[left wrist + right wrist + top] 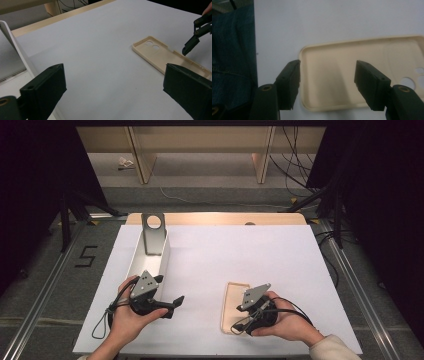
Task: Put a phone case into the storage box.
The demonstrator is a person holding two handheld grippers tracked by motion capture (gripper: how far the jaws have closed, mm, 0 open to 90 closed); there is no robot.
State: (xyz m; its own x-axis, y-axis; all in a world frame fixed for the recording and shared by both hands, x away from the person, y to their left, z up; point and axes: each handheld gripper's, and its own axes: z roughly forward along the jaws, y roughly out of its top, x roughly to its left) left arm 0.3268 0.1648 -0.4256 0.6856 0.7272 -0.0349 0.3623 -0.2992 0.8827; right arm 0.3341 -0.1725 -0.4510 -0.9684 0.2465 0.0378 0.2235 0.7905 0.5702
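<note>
A beige phone case (233,297) lies hollow side up on the white table sheet, its camera holes at the far end (153,45). My right gripper (240,324) hovers over the case's near end. Its jaws stand apart in the right gripper view (327,82): one is outside the case's short rim, the other over the case floor (362,50), and neither pad presses on it. My left gripper (172,306) is open and holds nothing (115,92); it sits left of the case, beside a white box. The right gripper's jaw tip (190,46) hangs just above the case's long edge.
A long white open box (164,262) stands at the left, with a grey metal plate with a round hole (153,232) leaning in its far end. The box wall (15,45) is close to my left gripper. The wooden table edge (215,218) runs behind the white sheet (240,255).
</note>
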